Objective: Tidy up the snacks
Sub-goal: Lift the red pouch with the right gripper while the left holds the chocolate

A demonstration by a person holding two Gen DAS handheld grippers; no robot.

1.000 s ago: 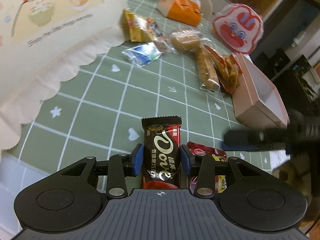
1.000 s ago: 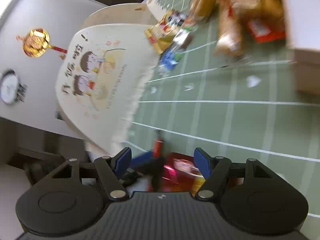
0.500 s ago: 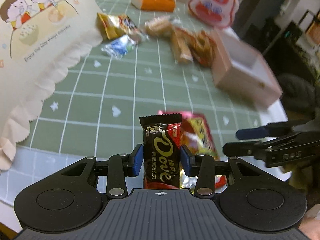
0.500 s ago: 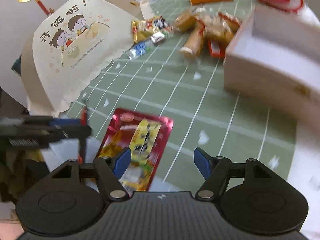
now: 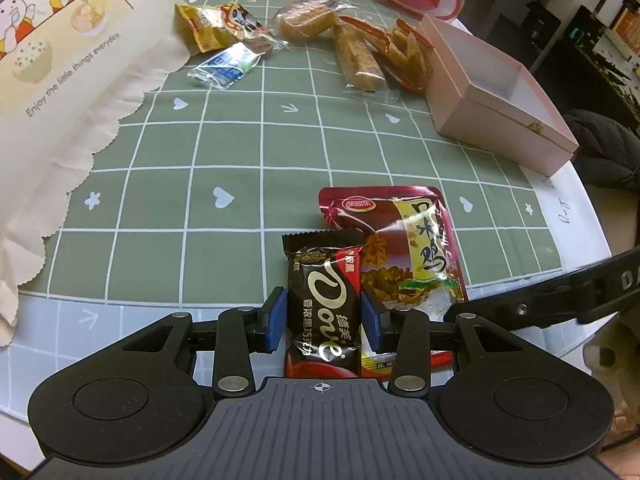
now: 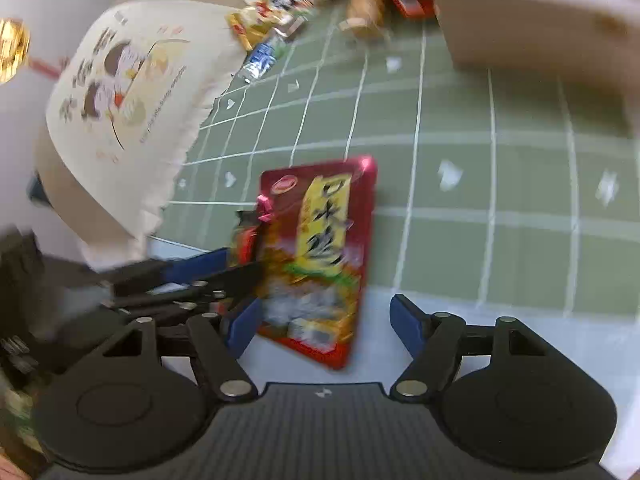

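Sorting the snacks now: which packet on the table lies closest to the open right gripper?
The red packet with the yellow label. It lies just ahead of the right gripper, near the table edge; the other loose snacks sit far across the cloth.

"Dove" on the dark chocolate wrapper (image 5: 323,300) — "Enjoy the little things everyday." on the cream bag (image 5: 60,60).
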